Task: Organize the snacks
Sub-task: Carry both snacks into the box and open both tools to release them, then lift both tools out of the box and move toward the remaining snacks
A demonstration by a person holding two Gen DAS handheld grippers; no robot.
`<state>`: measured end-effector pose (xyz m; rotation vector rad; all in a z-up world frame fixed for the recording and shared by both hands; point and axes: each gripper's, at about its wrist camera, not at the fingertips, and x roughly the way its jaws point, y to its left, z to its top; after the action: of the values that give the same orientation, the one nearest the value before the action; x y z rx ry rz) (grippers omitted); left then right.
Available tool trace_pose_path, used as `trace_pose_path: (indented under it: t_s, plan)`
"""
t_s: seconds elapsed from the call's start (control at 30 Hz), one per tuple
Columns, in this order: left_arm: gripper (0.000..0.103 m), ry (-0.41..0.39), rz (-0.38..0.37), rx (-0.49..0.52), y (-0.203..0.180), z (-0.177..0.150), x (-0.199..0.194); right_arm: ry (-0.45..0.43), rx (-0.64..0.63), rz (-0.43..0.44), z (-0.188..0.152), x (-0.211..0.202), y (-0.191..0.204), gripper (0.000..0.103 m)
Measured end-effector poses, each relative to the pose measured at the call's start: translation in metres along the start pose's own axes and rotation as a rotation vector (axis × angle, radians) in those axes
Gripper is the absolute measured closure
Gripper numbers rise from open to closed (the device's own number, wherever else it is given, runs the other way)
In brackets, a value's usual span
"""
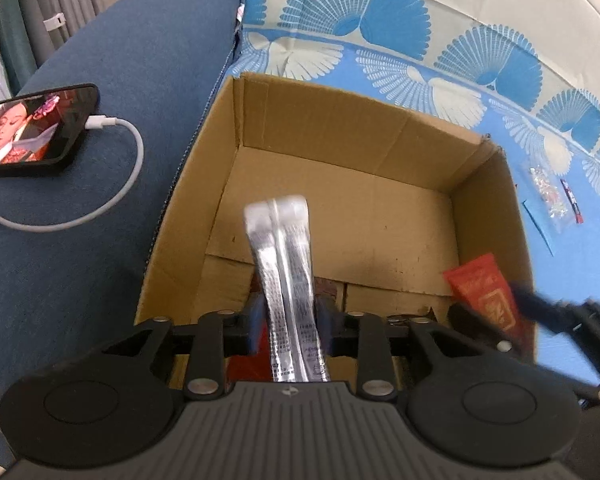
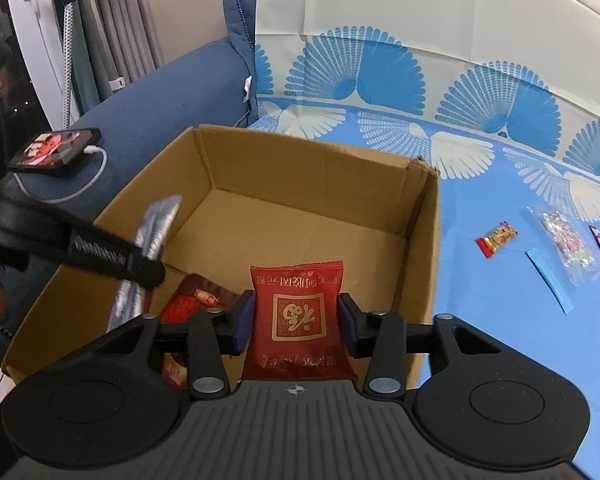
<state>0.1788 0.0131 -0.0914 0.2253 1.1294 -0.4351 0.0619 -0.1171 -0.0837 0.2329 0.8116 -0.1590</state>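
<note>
I see my left gripper (image 1: pixel 286 320) spread around a silver packet (image 1: pixel 286 264) and my right gripper (image 2: pixel 296 322) seemingly loose about a red packet (image 2: pixel 298 312), both over the cardboard box (image 2: pixel 300 168). More snacks (image 2: pixel 568 240) lie at three o'clock on the blue fan-print cloth (image 2: pixel 480 280); a phone (image 1: pixel 28 130) rests at nine on the sofa arm (image 1: pixel 120 80).

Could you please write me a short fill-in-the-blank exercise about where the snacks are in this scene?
1. The silver packet sits between the fingers of the ____ gripper.
2. The right gripper has a ____ packet between its fingers.
3. Both grippers are over an open cardboard ____.
4. The phone on the sofa arm is plugged into a ____ cable.

Missing words: left; red; box; white
</note>
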Motion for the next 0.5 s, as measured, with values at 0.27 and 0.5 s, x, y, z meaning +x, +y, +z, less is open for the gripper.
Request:
trace_pose_path:
  t_s: [0.27, 0.5]
  plan:
    - [0.0, -0.093, 0.067, 0.017, 0.009, -0.028, -0.05, -0.022, -0.006, -0.014, -0.01, -0.05, 0.003, 0.02]
    - [0.0, -0.079, 0.063, 0.005, 0.004, -0.102, -0.103, 0.002, -0.025, -0.007, -0.058, -0.122, 0.026, 0.009]
